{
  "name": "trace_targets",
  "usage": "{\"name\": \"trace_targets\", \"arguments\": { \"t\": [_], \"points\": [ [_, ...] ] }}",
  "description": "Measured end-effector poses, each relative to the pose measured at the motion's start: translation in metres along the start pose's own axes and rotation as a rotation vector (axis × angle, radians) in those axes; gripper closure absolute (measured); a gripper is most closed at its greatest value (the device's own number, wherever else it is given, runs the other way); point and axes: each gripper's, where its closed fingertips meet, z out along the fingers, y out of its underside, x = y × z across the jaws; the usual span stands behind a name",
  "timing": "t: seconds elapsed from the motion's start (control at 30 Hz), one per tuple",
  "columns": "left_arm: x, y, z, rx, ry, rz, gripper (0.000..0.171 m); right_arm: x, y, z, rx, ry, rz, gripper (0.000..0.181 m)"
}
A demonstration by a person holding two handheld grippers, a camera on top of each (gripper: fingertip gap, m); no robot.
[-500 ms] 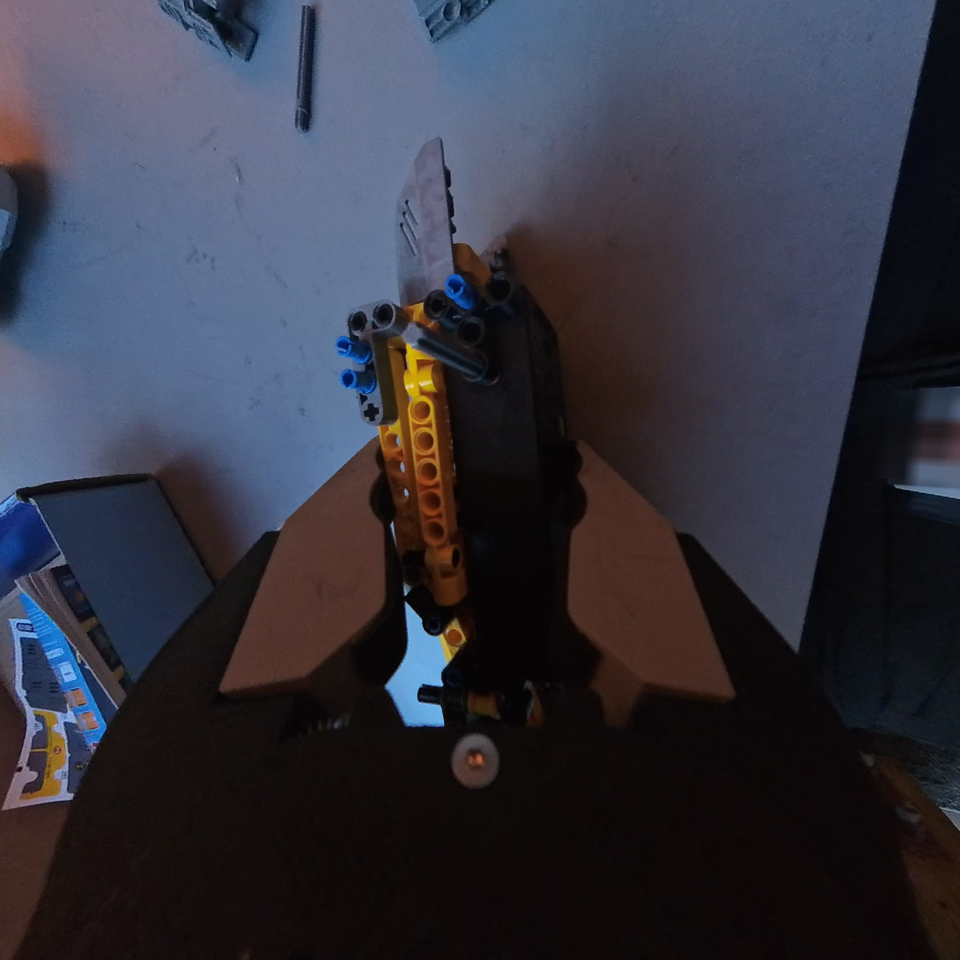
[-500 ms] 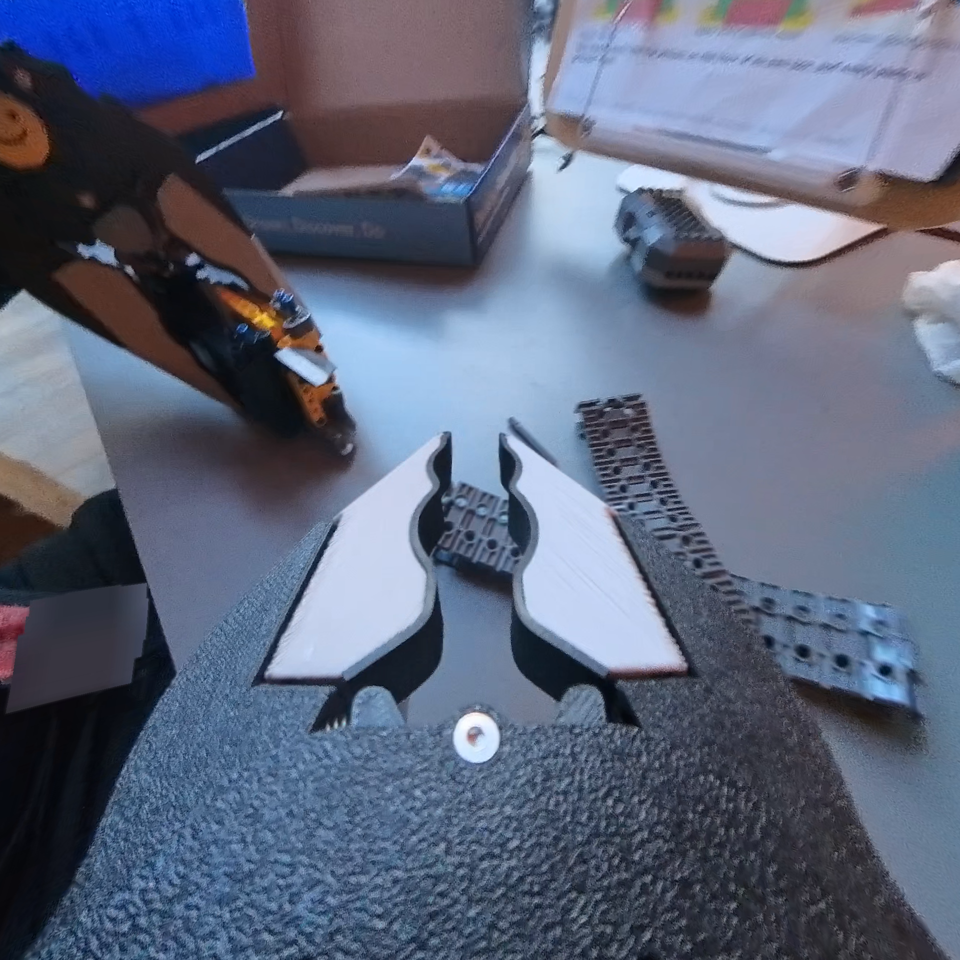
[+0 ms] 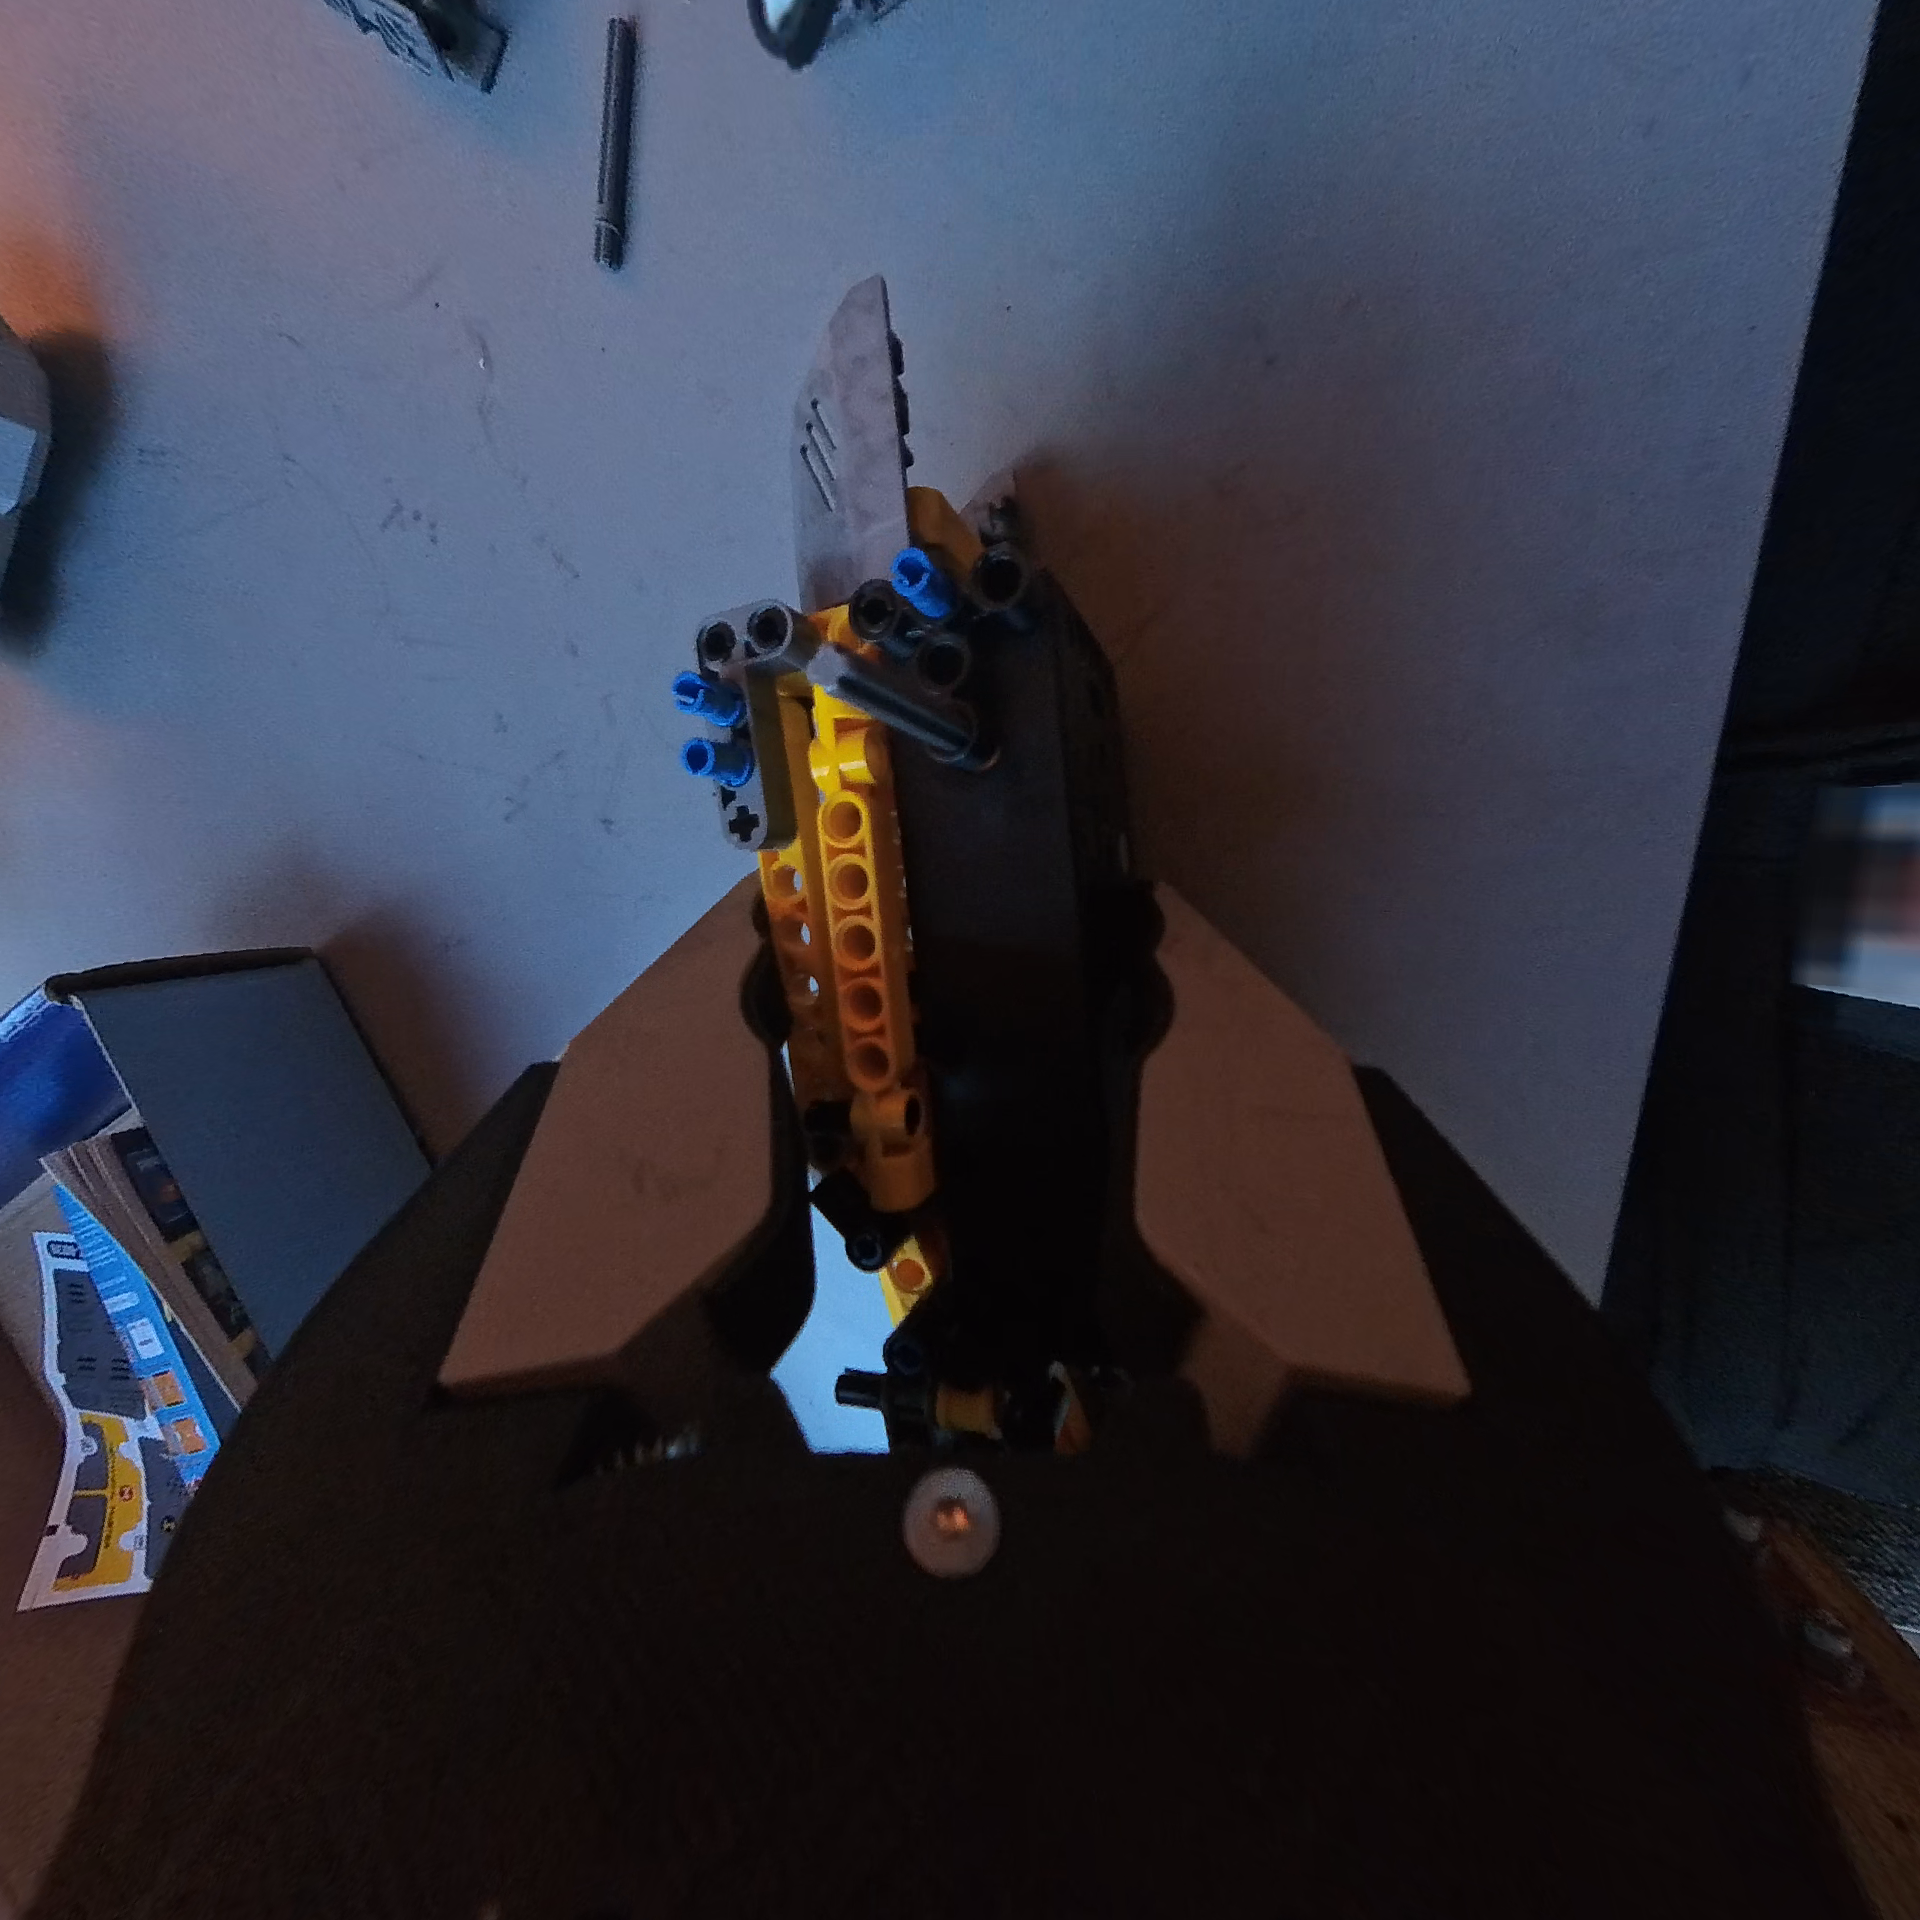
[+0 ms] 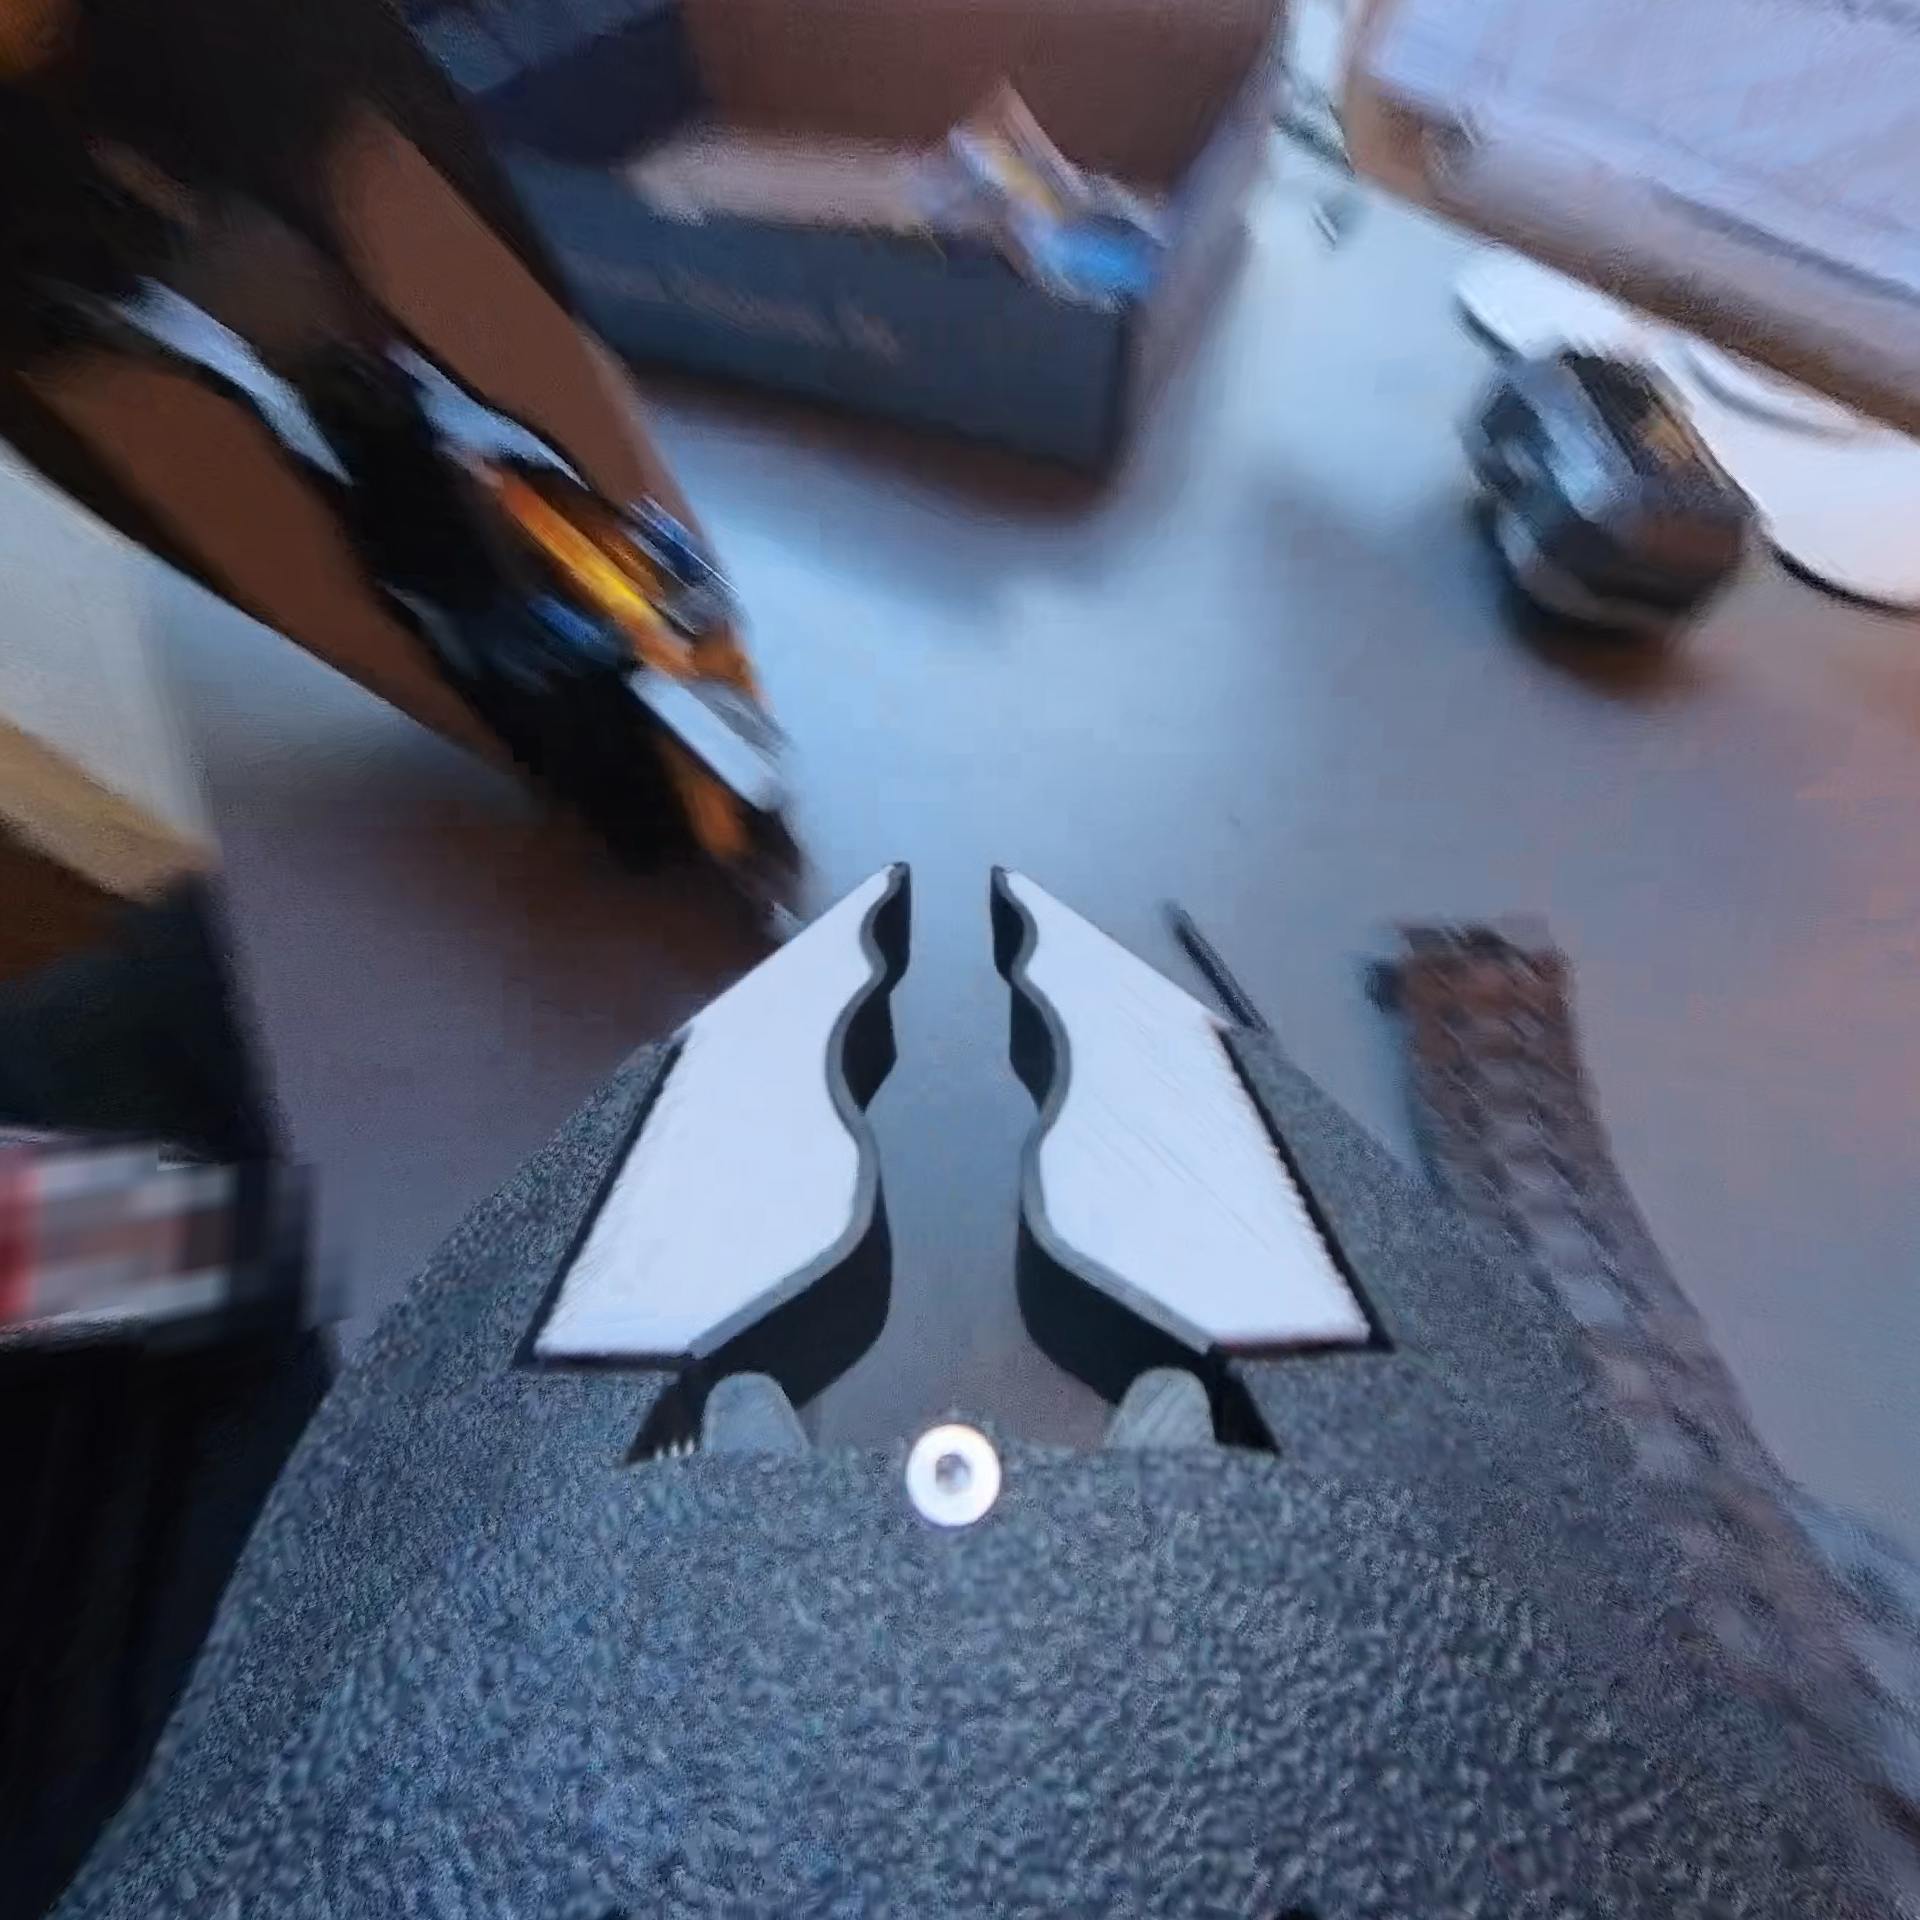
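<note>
My left gripper (image 3: 956, 904) is shut on a toy-brick assembly (image 3: 862, 935) of yellow holed beams, a black body, blue pins and a grey panel. The assembly sticks out past the fingertips, above the grey table (image 3: 1351, 520). In the blurred right wrist view the left gripper and its assembly (image 4: 623, 592) show at the upper left, tilted down with the assembly's tip at the table. My right gripper (image 4: 948, 878) is open by a narrow gap and empty, over the table just right of that assembly. A black track strip (image 4: 1507, 1091) and a thin black axle (image 4: 1210, 966) lie to its right.
A dark open box (image 4: 852, 281) stands at the back, with a dark grey block (image 4: 1610, 509) at the back right. In the left wrist view a black axle (image 3: 615, 145) lies at the top, and a box (image 3: 239, 1122) and a sticker sheet (image 3: 104, 1403) at the left. The table edge runs down the right. Tip to tip, the grippers are about 12 cm apart.
My right gripper has swung left toward the held assembly; the track strip and black piece that lay under its fingers now sit off to its right. The left gripper has barely moved.
</note>
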Motion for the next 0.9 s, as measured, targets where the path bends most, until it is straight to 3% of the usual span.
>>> {"name": "trace_targets", "arguments": {
  "t": [0.1,0.2,0.47,0.9],
  "points": [
    [0.0,0.0,0.0,0.0,0.002,-0.002,0.107,-0.042,-0.034,0.006,0.186,-0.197,0.019,0.181],
    [0.0,0.0,0.0,0.001,0.005,-0.003,0.107,-0.06,-0.039,0.017,0.208,-0.27,0.048,0.181],
    [0.0,0.0,0.0,0.002,0.01,-0.007,0.106,-0.061,-0.028,0.038,0.138,-0.217,0.012,0.176],
    [0.0,0.0,0.001,0.001,0.01,-0.006,0.107,-0.063,-0.029,0.042,0.144,-0.174,-0.036,0.179]
  ]
}}
